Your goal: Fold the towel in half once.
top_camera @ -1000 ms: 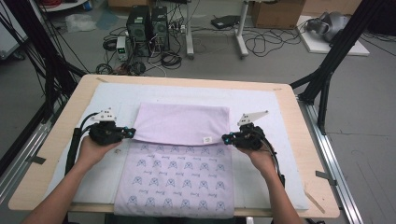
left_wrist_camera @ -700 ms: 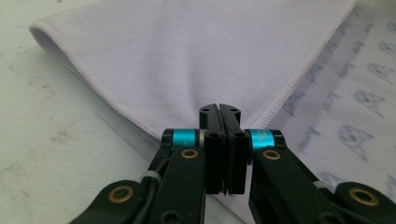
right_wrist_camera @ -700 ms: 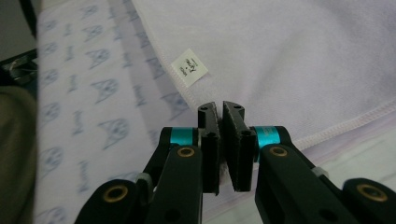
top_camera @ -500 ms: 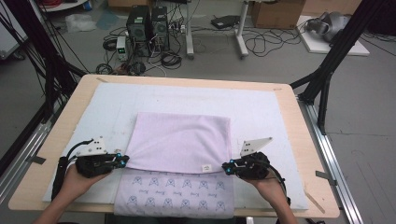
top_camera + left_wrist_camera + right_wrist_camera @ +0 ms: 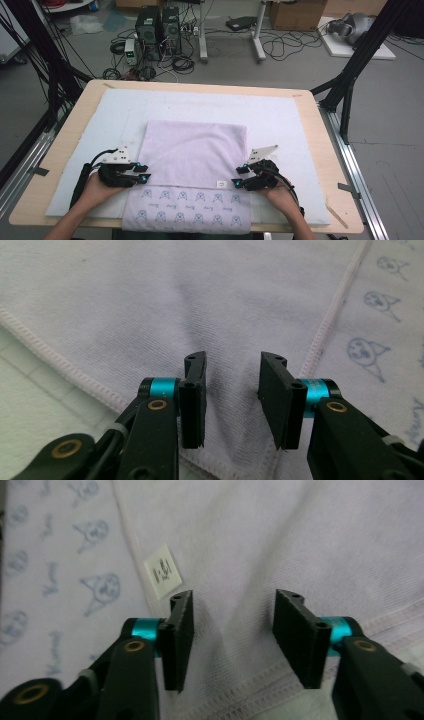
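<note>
- The towel (image 5: pixel 192 155) is laid on the white mat (image 5: pixel 80 130) of the table (image 5: pixel 65 150), its far half folded toward the person over the printed half.
- The left gripper (image 5: pixel 141 172) is held at the fold's left corner; its jaws have just been opened, nothing clamped.
- The right gripper (image 5: pixel 239 176) is held at the right corner beside the label (image 5: pixel 220 184), likewise just opened and holding nothing.
</note>
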### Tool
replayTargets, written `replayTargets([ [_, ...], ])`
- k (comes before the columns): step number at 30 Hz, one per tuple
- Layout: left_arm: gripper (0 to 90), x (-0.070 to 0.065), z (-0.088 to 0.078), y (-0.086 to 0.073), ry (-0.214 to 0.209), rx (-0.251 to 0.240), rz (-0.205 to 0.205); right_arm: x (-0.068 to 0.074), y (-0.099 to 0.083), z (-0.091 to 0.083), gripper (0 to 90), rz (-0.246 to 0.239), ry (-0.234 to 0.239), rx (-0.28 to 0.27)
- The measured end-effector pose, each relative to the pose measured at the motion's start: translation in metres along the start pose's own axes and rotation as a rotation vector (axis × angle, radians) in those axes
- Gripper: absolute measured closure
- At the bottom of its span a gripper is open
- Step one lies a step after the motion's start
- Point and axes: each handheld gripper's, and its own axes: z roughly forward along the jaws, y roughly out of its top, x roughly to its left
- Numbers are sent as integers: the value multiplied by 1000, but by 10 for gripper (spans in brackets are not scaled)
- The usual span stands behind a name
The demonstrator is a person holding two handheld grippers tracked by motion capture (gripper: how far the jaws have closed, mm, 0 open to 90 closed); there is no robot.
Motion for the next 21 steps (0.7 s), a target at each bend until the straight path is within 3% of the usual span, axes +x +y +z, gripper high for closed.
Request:
replayTargets([
  [2,747,0,0,1,-1,7,9,3,-1,1,636,-28,-27,-9],
  [4,827,0,1,1,-6,7,3,2,-1,0,740,-22,-10,-7],
  [8,871,2,0,4,-7,-1,-20,0,3,-2,852,-25,8,3],
  [15,873,-5,-26,15,3,-69,-7,2,11,-24,869,-30,22,-64],
  [18,874,-17,-38,13,-2,-94,10,12,10,-34,871,-42,44,-79],
  [21,872,-30,-44,4,-35,-99,22,25,3,-39,869,-51,86,-82],
])
